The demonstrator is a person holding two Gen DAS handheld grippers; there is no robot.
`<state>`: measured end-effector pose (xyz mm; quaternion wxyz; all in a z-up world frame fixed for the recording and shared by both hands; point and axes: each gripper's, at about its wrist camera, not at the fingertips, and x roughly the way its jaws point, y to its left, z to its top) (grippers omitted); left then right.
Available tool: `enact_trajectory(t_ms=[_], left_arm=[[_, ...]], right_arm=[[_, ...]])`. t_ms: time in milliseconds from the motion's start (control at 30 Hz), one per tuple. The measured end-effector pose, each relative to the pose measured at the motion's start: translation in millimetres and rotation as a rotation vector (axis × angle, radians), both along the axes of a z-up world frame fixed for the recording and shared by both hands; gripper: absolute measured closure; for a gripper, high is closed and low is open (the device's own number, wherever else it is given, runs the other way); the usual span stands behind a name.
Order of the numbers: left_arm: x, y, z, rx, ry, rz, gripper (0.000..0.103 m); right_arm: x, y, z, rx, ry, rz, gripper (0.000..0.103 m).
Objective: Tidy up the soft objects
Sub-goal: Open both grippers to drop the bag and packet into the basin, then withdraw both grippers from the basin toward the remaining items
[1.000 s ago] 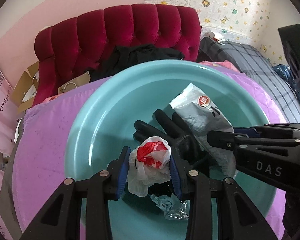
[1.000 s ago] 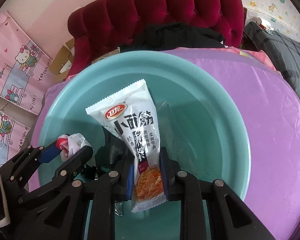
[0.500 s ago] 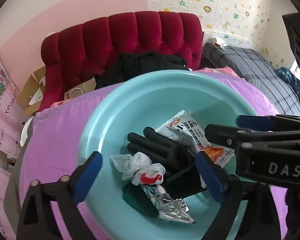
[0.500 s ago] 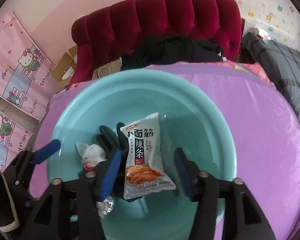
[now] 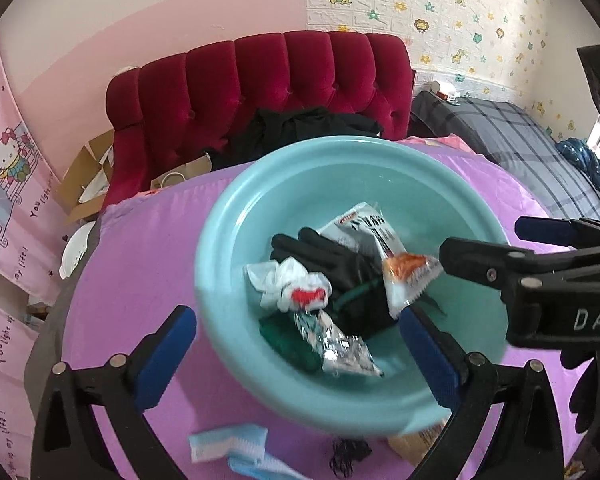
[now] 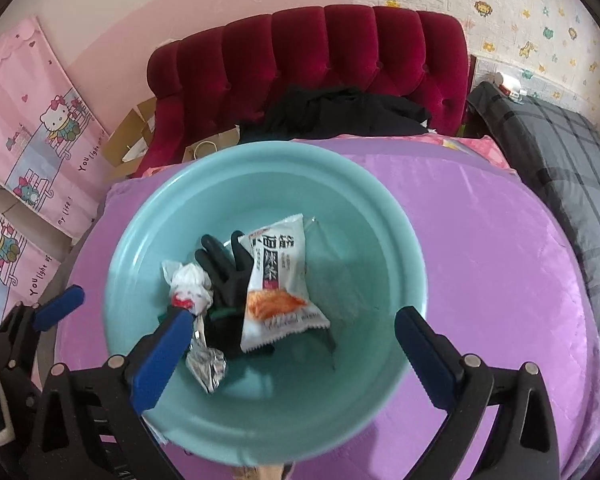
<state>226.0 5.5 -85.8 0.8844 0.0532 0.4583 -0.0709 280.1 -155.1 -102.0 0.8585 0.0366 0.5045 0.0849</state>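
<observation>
A teal basin (image 5: 220, 240) (image 6: 404, 240) stands on a purple cloth. Inside it lie a black glove (image 5: 320, 256) (image 6: 224, 276), a white and red plastic bag (image 5: 288, 284) (image 6: 190, 286), a snack packet (image 5: 380, 240) (image 6: 276, 280) and a crumpled foil wrapper (image 5: 340, 348) (image 6: 208, 364). My left gripper (image 5: 296, 316) hovers open above the basin's near side, holding nothing. My right gripper (image 6: 293, 316) (image 5: 482, 236) hangs over the basin beside it; its jaws are opening, and the packet lies loose below them, apart from the pads.
On the purple cloth in front of the basin lie a light blue face mask (image 5: 228, 440), a black hair tie (image 5: 348, 452) and a brown packet (image 5: 416, 444). Behind stand a red tufted sofa (image 5: 260, 80) with black clothes and a grey plaid bed (image 6: 560, 152).
Both grippers opened wide: the left let go of the plastic bag, the right of the snack packet, and both things now lie in the basin. Both grippers drew back and up.
</observation>
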Motion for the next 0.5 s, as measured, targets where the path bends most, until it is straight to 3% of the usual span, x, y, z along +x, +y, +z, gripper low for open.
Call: enact_trajectory(t_ms=[500], left_arm=[[-56,5,22,-0.013,-0.025,0.022,0.0]], right_arm=[[-57,-8,24,-0.027,-0.032,0.016,0.0]])
